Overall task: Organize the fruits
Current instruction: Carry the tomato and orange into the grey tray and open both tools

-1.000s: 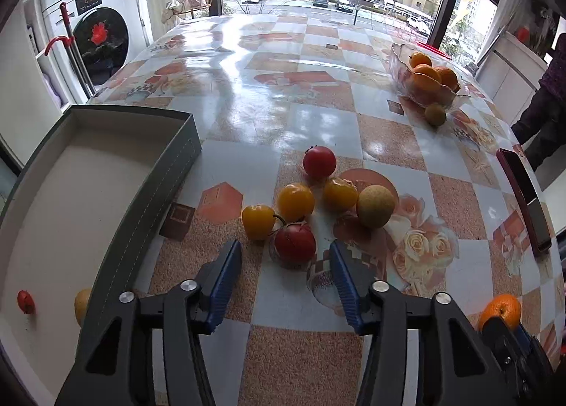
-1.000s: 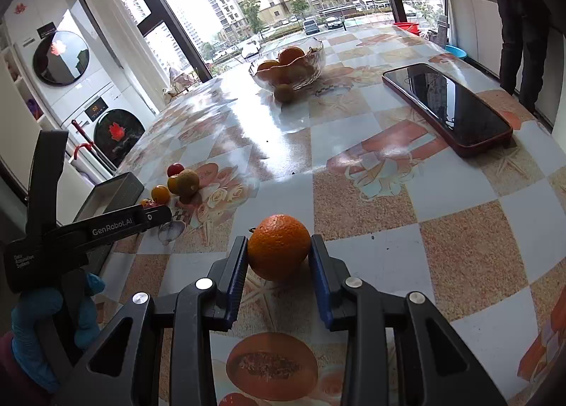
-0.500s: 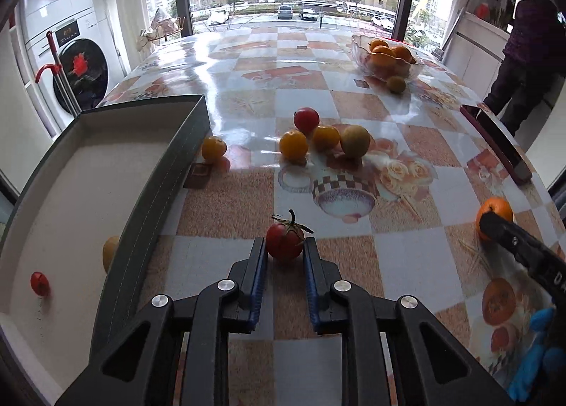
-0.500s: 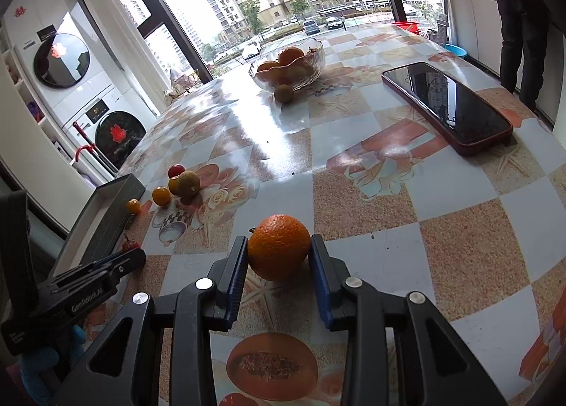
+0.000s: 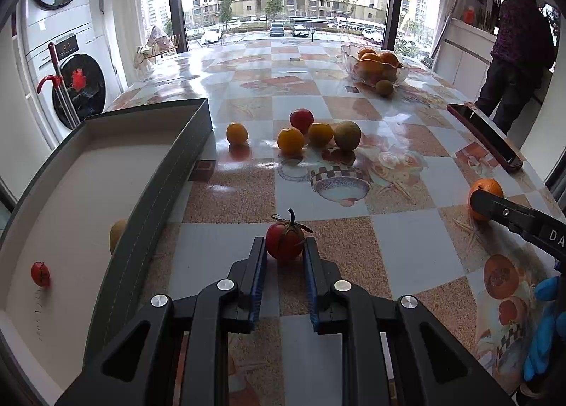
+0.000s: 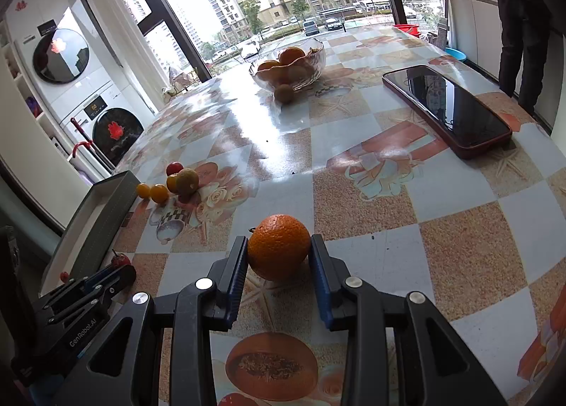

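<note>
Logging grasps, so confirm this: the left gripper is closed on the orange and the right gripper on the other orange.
Not quite. The left gripper is closed on a red tomato, as the left wrist view shows. The right gripper does hold the orange.

The yellow fruit (image 5: 116, 235) in the box (image 5: 148, 215) is half hidden behind the box wall (only one side peeks out). The right gripper (image 5: 495, 209) covers part of the orange (image 5: 486, 190). In the right wrist view, the red tomato (image 6: 121, 259) sits mostly behind the left gripper (image 6: 120, 273).
</note>
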### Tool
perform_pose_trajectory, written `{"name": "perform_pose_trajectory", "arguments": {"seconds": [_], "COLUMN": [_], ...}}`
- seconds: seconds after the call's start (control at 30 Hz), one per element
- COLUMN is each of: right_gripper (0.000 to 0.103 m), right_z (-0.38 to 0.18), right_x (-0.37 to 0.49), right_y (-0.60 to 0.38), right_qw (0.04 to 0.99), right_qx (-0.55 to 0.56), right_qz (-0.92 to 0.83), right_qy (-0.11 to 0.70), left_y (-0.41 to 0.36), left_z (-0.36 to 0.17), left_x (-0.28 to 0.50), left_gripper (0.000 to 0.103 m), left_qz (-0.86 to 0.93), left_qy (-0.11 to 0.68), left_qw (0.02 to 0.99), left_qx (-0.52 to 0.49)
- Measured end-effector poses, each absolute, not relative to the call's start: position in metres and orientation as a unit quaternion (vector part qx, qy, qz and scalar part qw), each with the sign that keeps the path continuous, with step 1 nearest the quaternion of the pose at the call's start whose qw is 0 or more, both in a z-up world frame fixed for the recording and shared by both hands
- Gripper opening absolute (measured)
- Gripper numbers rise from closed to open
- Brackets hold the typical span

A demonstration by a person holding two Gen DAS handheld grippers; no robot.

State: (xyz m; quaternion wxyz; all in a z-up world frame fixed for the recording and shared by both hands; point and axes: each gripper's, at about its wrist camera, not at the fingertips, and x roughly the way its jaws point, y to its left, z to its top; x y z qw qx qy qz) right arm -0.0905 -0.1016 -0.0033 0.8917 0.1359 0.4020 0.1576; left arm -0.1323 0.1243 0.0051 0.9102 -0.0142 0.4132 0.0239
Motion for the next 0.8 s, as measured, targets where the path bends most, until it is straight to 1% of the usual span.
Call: {"name": "perform_pose_trajectory", "arguments": {"seconds": [0.8], "right_gripper": [0.037], "right_z": [-0.0033], "right_x": [-0.0905], "right_y": [-0.1015], "right_qw": [0.892], "right_qx": [0.134], "right_qz": [0.157], "right_qy": [0.403], "left_y": [0.1284], "left_z": [0.012], "left_x": [-0.1292], "left_gripper": [0.022], "left_qz": [0.006], "left_qy": [0.428], "left_qw": [0.903], "left_qx": [-0.044]}}
